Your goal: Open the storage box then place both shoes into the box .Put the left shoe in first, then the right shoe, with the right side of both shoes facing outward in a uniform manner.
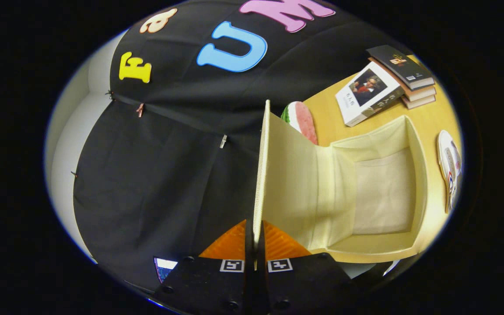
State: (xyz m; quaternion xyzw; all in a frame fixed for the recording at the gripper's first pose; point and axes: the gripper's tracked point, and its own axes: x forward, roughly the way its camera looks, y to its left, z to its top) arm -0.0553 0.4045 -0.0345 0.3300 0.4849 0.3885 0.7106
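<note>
Gripper point(255, 238): orange fingers point(230, 245) pressed together on the edge of the box lid point(293, 175), pinching it from both sides. Lid edge runs straight up from between the fingertips, thin, pale w/ woven-looking rim.

Box point(418, 175): pale yellow fabric, open, lid swung up & held away from the opening. Inside visible: beige lining, nothing seen in it. Box sits on a wood table point(435, 118). View is rolled, so table & box appear tipped on their side.

Shoe point(449, 168): white w/ red/blue marks, lying on table just beside the box's far wall, outside it. Partly cut off; can't tell which foot. Not touching the gripper, well apart from fingers.

Books point(387, 83): stack of approx 3 dark ones plus one white-cover book leaning against/next to them, on table beyond the box.

Watermelon slice point(301, 120) (toy, red w/ green rind): on table behind the lid, partly hidden by it.

Black cloth wall point(164, 175) beyond the lid; small clips point(223, 141) pinned along a seam.
</note>
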